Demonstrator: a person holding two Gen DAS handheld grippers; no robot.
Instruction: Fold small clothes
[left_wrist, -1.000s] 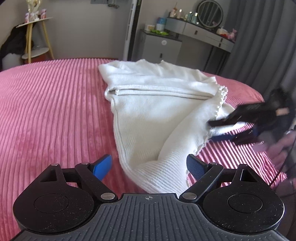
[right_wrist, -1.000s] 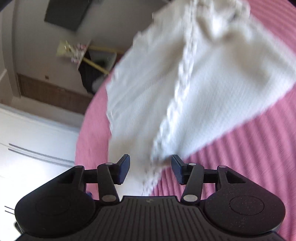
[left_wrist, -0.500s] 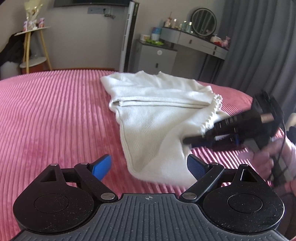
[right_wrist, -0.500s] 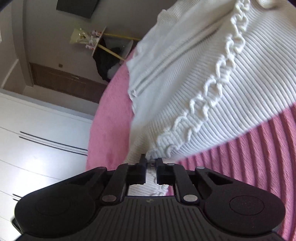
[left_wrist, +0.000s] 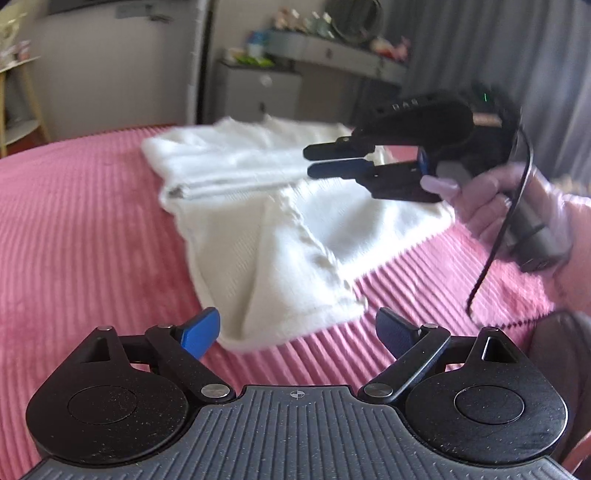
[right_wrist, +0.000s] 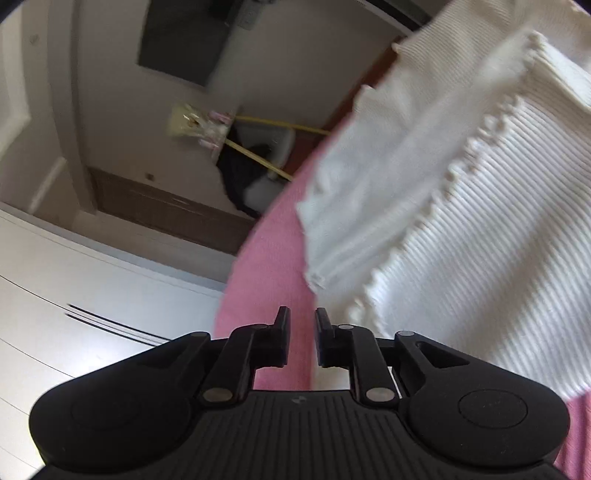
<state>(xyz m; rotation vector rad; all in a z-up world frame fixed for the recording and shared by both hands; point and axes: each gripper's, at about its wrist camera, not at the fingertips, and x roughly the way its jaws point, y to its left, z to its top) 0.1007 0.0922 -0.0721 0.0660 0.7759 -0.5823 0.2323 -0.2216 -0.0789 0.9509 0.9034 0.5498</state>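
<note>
A white ribbed knit garment (left_wrist: 280, 236) lies partly folded on the pink bedspread (left_wrist: 81, 229), its scalloped hem running down the middle. My left gripper (left_wrist: 297, 328) stands open just short of the garment's near edge, touching nothing. My right gripper (left_wrist: 310, 161) hovers above the garment's far right part, held by a gloved hand (left_wrist: 517, 199). In the right wrist view the right gripper (right_wrist: 301, 325) has its jaws opening, a narrow gap between them with only the bedspread (right_wrist: 273, 280) behind. The garment (right_wrist: 480, 229) lies to its right, not held.
Beyond the bed stand a grey cabinet (left_wrist: 258, 92), a dressing table with a round mirror (left_wrist: 351, 22) and grey curtains (left_wrist: 517, 55). A small yellow-legged side table (right_wrist: 258, 125) is at the bed's far side. A black cable (left_wrist: 495, 236) hangs from the right gripper.
The right gripper shut on the scalloped hem, carried it up and leftward across the garment, then let it go; its jaws are now slightly apart and empty. The left gripper stayed open.
</note>
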